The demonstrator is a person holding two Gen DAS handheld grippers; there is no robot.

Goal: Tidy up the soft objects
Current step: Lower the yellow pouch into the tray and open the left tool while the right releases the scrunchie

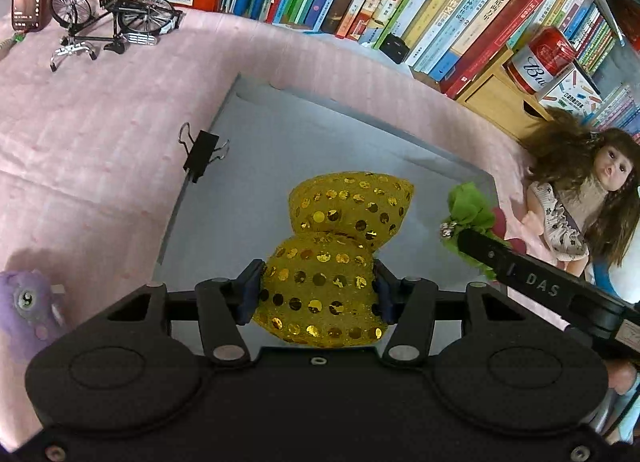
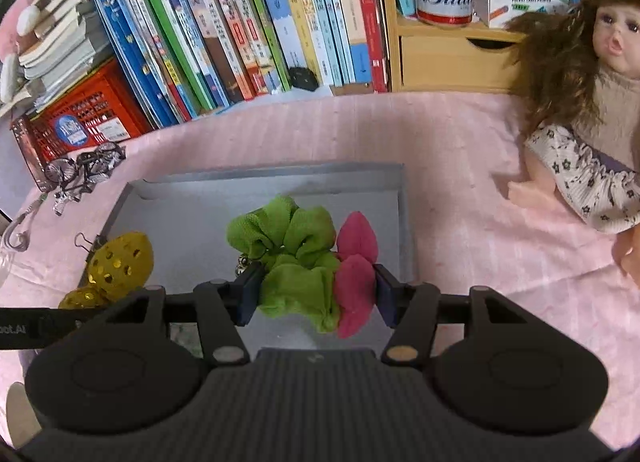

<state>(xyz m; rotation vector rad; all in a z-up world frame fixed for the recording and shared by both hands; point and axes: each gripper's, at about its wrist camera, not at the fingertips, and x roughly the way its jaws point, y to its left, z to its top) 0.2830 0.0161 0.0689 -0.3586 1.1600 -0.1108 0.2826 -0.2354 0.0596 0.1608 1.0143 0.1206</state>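
My left gripper point(image 1: 316, 290) is shut on a yellow sequined bow point(image 1: 340, 246), holding it over the grey tray point(image 1: 280, 134). My right gripper point(image 2: 316, 294) is shut on a green scrunchie with pink petals point(image 2: 296, 250), also over the grey tray point(image 2: 192, 222). The bow also shows at the left in the right wrist view point(image 2: 116, 262). The scrunchie point(image 1: 468, 210) and the right gripper's arm show at the right in the left wrist view.
A black binder clip point(image 1: 202, 152) is clipped on the tray's left rim. A doll point(image 2: 592, 102) lies on the pink cloth point(image 2: 460, 182) at the right. A purple plush point(image 1: 24, 310) lies at the left. A model bicycle point(image 1: 108, 22), red crate, books and can stand behind.
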